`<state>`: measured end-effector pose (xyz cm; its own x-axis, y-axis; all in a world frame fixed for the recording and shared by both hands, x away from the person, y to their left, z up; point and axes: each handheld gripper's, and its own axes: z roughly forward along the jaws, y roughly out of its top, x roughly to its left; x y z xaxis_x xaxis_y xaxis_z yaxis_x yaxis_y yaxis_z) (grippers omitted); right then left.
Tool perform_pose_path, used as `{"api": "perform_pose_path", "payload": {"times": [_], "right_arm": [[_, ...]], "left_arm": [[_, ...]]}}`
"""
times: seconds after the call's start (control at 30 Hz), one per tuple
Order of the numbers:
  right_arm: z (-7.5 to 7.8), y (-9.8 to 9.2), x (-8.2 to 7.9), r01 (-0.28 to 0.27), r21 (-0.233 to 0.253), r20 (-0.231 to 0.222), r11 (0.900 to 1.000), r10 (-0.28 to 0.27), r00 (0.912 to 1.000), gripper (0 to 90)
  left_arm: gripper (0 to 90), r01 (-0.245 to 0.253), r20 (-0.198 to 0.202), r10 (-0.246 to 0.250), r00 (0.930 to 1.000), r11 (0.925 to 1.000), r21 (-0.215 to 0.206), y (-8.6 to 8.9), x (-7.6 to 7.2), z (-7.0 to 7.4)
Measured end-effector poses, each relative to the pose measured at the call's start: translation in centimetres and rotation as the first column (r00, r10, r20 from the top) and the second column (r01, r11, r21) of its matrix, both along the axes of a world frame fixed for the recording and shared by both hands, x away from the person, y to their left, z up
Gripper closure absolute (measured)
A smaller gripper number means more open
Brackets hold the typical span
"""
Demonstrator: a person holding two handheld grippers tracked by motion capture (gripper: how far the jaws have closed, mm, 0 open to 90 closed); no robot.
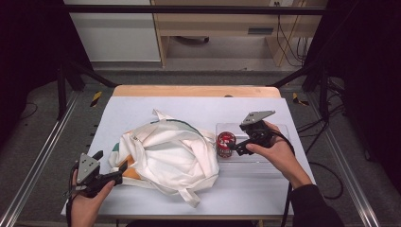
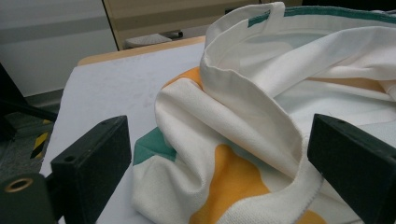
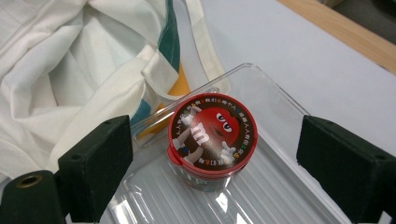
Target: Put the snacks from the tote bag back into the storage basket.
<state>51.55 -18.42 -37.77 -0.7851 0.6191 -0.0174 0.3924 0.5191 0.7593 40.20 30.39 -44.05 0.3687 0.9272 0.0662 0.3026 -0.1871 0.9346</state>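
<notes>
A crumpled white cloth bag (image 1: 165, 153) with green and orange patches lies in the middle of the table. Its folded rim (image 2: 243, 116) lies between the wide-apart jaws of my left gripper (image 1: 111, 165), which is open at the bag's left edge. To the bag's right, a small tub with a red lid (image 1: 226, 142) stands in a clear plastic tray (image 1: 265, 158). My right gripper (image 1: 235, 147) is open just right of the tub; its jaws stand on either side of the red lid (image 3: 212, 135) without touching it.
A pale sheet (image 1: 142, 106) covers the table, with a wooden edge (image 1: 196, 91) at the far side. The bag's strap (image 1: 189, 196) hangs toward the near edge. Metal frame rails (image 1: 33, 165) run along both sides.
</notes>
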Motion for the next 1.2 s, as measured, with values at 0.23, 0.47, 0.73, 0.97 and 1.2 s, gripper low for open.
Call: {"api": "perform_pose_path", "payload": {"times": [0.23, 0.47, 0.73, 0.97, 1.2], "right_arm": [[0.9, -0.4, -1.7, 0.051, 0.070, 0.054, 0.996, -0.055, 0.9970, 10.5], [1.2, -1.5, -3.8, 0.158, 0.111, 0.114, 0.981, -0.171, 0.9788, 10.6], [-0.5, -3.4, -6.5, 0.283, 0.135, 0.110, 0.949, -0.298, 0.9482, 9.8], [-1.8, -5.3, -8.2, 0.371, 0.169, 0.119, 0.913, -0.393, 0.9121, 9.9], [-3.9, -7.5, -9.4, 0.469, 0.215, 0.085, 0.857, -0.495, 0.8647, 10.2]], "left_arm": [[5.9, -0.001, 0.000, 0.001, 1.0000, 1.0000, 0.000, 0.0, 0.0, 0.0], [5.9, -0.002, -0.001, 0.002, 1.0000, 1.0000, 0.000, 0.0, 0.0, -0.1], [5.9, -0.006, 0.000, 0.006, 1.0000, 1.0000, -0.003, 0.0, 0.0, -0.1], [5.9, -0.016, 0.001, 0.016, 0.9999, 0.9998, -0.008, 0.1, 0.0, -0.1], [5.9, -0.027, 0.011, 0.027, 0.9996, 0.9994, -0.020, 0.5, 0.0, 0.0]]}}
